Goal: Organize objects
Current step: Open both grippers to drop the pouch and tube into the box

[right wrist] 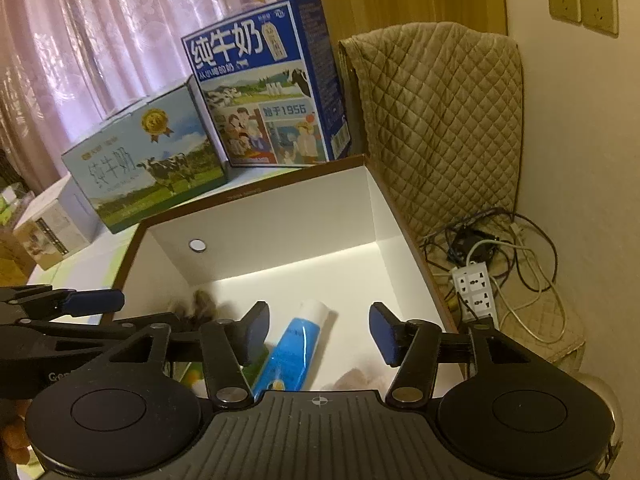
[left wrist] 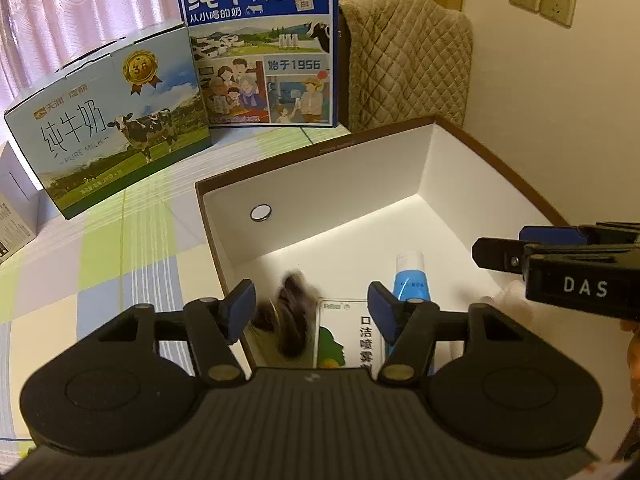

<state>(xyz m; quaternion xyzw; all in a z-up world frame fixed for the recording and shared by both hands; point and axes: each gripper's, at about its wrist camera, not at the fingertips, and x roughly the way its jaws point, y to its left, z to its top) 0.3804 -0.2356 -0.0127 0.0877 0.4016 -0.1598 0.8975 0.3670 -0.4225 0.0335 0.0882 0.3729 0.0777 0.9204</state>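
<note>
Landmark: open white box point(left wrist: 344, 168), brown-rimmed, with a round hole in its far-left wall, standing on a checked cloth point(left wrist: 100, 264).

Inside the box:
- Blue-and-white tube point(right wrist: 292, 344), lying on the floor with its white cap toward the far wall.
- Dark furry item point(left wrist: 290, 312), blurred, at the near-left part of the floor; its nature could not be told.
- White packet with green print and Chinese characters point(left wrist: 348, 336), lying between the furry item and the tube.
- Pale fluffy item point(right wrist: 356, 380), at the near edge of the floor, only partly seen.

Above the box:
- Left gripper point(left wrist: 312, 312), over the near-left part of the box, angled down into it; jaws spread, nothing pressed between the blue pads, the furry item and packet seen through the gap.
- Right gripper point(right wrist: 320, 332), over the near-right part of the box, angled down; jaws spread, with the tube lying below the gap and not pinched.

Behind the box:
- Pale blue milk carton with a cow picture point(left wrist: 116, 128), beyond the far-left corner.
- Dark blue milk carton point(left wrist: 260, 44), upright, beyond the far wall.
- Quilted beige cover point(right wrist: 440, 120), draped just beyond the far-right corner.

Right of the box:
- White power strip with tangled cables point(right wrist: 476, 288), lying lower down, beside the right wall.
</note>
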